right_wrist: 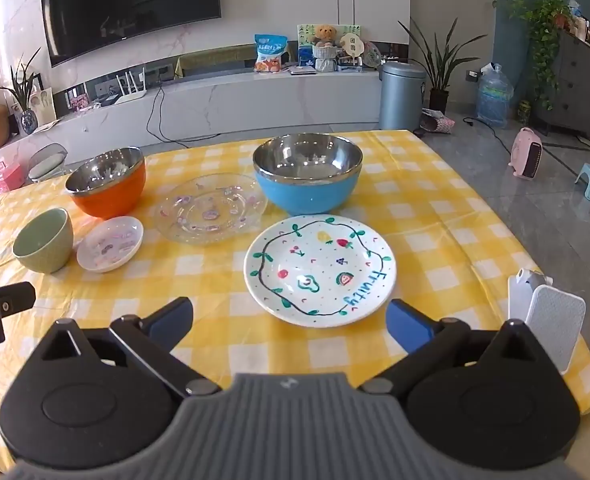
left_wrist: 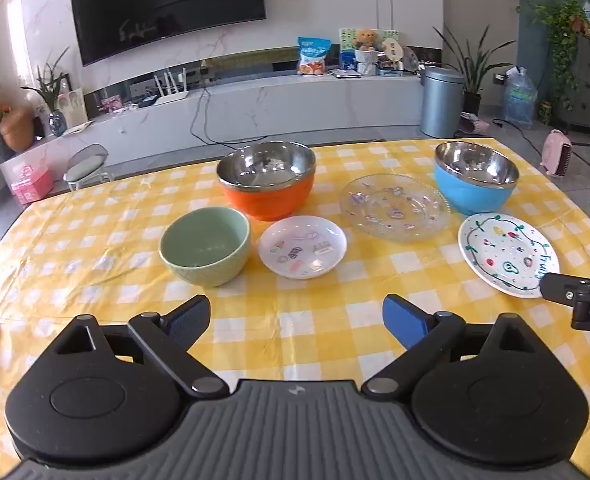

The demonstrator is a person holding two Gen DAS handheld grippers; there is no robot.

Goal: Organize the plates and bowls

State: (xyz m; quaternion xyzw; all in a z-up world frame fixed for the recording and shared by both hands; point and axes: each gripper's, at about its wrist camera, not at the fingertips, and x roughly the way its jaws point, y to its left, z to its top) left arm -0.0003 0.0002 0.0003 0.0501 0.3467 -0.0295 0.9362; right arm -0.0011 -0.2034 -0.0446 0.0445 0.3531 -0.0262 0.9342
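Observation:
On the yellow checked tablecloth stand an orange steel-lined bowl (left_wrist: 267, 182) (right_wrist: 109, 184), a blue steel-lined bowl (left_wrist: 475, 180) (right_wrist: 307, 178), a green ceramic bowl (left_wrist: 205, 250) (right_wrist: 43, 240), a small white dish (left_wrist: 302, 252) (right_wrist: 109, 244), a clear glass plate (left_wrist: 395, 207) (right_wrist: 211, 208) and a white fruit-painted plate (left_wrist: 507, 256) (right_wrist: 319, 270). My left gripper (left_wrist: 297, 318) is open and empty, in front of the green bowl and small dish. My right gripper (right_wrist: 291, 318) is open and empty, just before the fruit plate.
A white phone on a stand (right_wrist: 547, 320) sits at the table's right edge. The table's far edge (left_wrist: 295, 144) faces a TV bench, a grey bin (left_wrist: 441, 100) and a stool (left_wrist: 85, 166). The right gripper's body (left_wrist: 579, 300) shows beside the fruit plate.

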